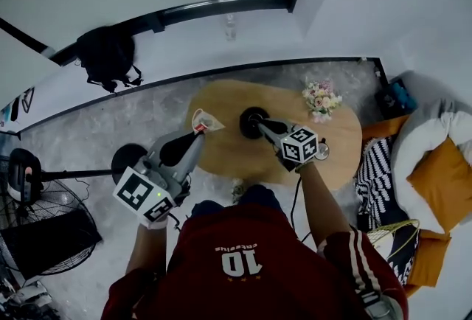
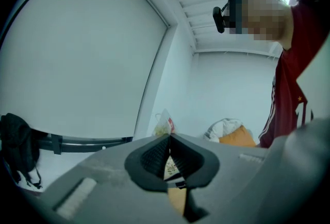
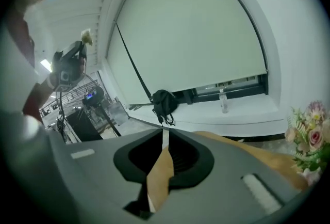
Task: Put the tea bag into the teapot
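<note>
With the left hand-held gripper [image 1: 200, 133] clamped on the white printed tea bag sachet [image 1: 205, 122] at 9 o'clock of the dark round teapot [image 1: 245, 119], and the right hand-held gripper [image 1: 257, 120] pinching a thin white strip [image 3: 165, 138], hold both grips firm while opening it.

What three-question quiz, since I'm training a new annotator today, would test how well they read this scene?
1. True or false: the left tool is shut on the tea bag sachet.
2. What stands on the wooden table, towards its far right edge? A) flowers B) a fan C) a backpack
3. Fill in: the right tool has its jaws closed on a thin ____ strip.

Key: 1 true; 2 A; 3 white.
</note>
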